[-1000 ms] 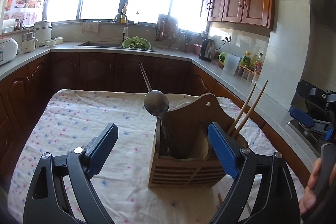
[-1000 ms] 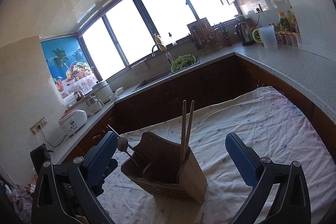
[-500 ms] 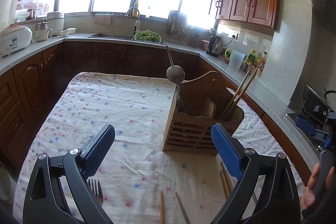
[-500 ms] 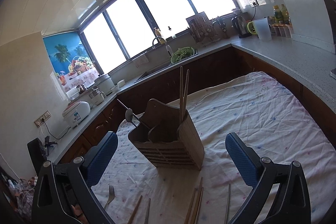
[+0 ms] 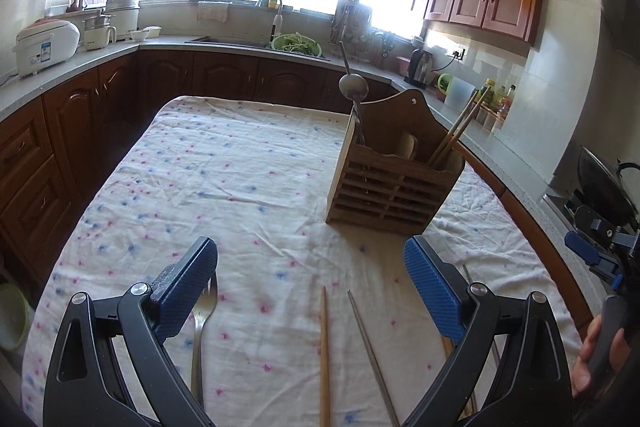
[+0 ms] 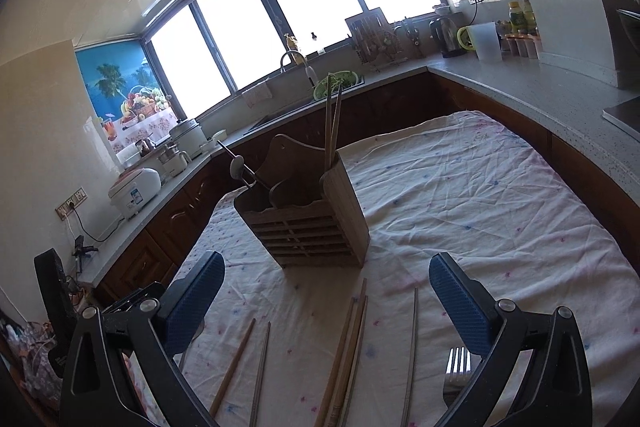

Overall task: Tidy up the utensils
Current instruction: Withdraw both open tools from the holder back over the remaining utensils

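Observation:
A wooden utensil holder [image 5: 390,183] [image 6: 304,219] stands on the cloth-covered table [image 5: 224,179]. It holds a metal ladle [image 5: 353,87] and a pair of wooden chopsticks [image 5: 460,127]. My left gripper [image 5: 310,279] is open and empty, above a fork [image 5: 202,323], a wooden chopstick [image 5: 324,355] and a metal chopstick [image 5: 370,351]. My right gripper [image 6: 326,291] is open and empty over several loose chopsticks [image 6: 348,343] and a second fork [image 6: 456,367].
Kitchen counters [image 5: 80,63] with dark wood cabinets wrap around the table. A sink with a green colander [image 5: 296,45] is at the back. A stove with a wok [image 5: 604,183] is on the right.
Both grippers have pulled back from the holder and tilted down. The loose chopsticks and forks on the cloth have come into view.

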`<state>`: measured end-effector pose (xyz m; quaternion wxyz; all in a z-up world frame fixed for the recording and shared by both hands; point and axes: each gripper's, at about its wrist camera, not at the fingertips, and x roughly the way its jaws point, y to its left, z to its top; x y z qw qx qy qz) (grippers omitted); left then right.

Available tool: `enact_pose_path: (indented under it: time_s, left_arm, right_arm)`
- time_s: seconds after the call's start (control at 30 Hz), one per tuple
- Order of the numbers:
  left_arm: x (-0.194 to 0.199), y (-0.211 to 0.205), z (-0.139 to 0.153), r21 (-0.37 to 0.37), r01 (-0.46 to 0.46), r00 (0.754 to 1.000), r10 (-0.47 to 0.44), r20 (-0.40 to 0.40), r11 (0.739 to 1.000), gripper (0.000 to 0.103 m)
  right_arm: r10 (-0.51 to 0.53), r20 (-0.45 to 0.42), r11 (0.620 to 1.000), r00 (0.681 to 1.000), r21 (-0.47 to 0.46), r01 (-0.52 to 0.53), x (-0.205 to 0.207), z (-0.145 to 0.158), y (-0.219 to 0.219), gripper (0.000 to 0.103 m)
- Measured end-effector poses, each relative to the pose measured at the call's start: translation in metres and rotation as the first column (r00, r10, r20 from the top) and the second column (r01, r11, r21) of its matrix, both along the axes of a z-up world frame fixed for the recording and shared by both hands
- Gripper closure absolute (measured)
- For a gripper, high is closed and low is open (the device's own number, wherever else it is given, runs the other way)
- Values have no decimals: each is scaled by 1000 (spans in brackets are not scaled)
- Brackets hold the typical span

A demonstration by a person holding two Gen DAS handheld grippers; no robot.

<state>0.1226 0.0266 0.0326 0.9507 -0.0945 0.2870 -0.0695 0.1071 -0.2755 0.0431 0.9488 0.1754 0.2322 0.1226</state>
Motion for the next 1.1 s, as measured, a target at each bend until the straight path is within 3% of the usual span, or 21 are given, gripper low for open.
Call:
enact_pose_path:
  time_s: [0.4,0.8,0.93,1.1]
  left_arm:
    - [-14,2,-37,-3,3,996,-3,-87,1000,6]
    - [-11,-5,-47,50,20,992,-14,-126,999,7]
    - [-6,-11,-51,67,39,989,-29,-145,997,7]
    - [2,-18,-59,79,75,982,-60,-180,994,14]
  right_arm:
    - [-31,-35,996,999,-80,28,-22,-37,2,0]
    - [-49,-101,989,994,-146,34,-13,-54,2,1]
    - [-48,-117,986,992,-165,28,-8,-58,4,10]
    - [-42,-155,983,987,-184,13,2,-65,7,33]
